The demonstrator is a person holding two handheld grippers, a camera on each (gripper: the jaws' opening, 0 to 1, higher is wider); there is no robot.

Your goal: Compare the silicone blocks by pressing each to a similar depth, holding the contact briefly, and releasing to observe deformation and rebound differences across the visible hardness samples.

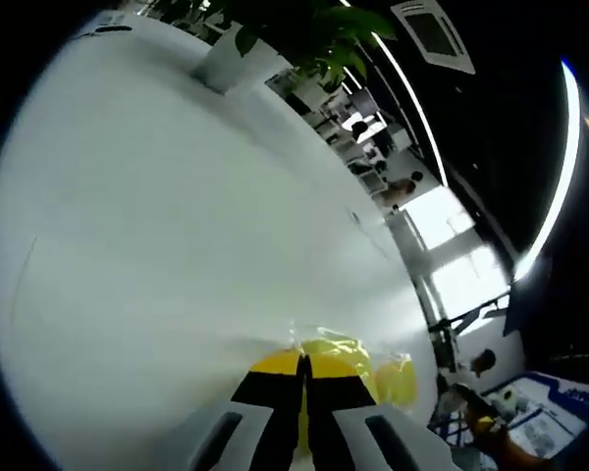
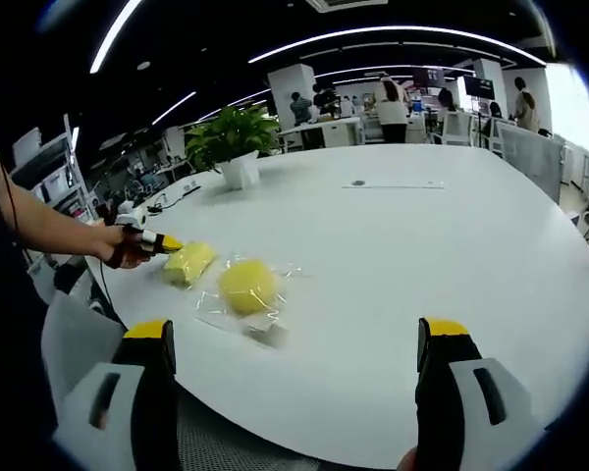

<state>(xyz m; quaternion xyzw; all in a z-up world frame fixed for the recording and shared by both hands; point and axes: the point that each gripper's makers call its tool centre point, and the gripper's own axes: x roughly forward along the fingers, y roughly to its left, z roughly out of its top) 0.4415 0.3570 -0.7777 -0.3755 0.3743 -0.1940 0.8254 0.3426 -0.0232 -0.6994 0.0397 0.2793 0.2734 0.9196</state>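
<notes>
Right gripper view: right hand-held gripper spread wide above the white table. Left hand-held gripper, jaws pressed together, touches the rectangular yellow block; round yellow block lies beside, bagged. Expect soft, springy, slippery film; press top centre.

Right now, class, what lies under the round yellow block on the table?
The round yellow block sits in clear plastic wrap, spread flat on the white table. Whatever is directly beneath the block is covered. The left gripper touches a second yellow block beside it.
</notes>
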